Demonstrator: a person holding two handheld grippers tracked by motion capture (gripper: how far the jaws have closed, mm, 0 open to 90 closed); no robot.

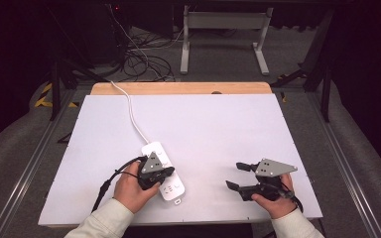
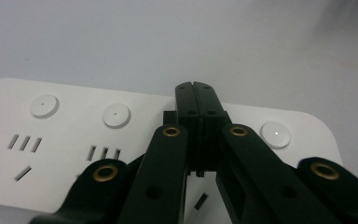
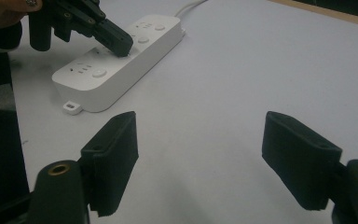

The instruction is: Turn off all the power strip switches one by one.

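A white power strip lies at the front left of the white table, its white cable running toward the far edge. My left gripper is shut, with nothing between its jaws. Its joined tips rest on top of the strip, between two round buttons. In the right gripper view the same tips touch the strip near its middle. My right gripper is held low over the table at the front right, open and holding nothing.
A wooden strip borders the table's far edge. Beyond it on the floor are tangled cables and a white table frame. Metal rails run along both sides.
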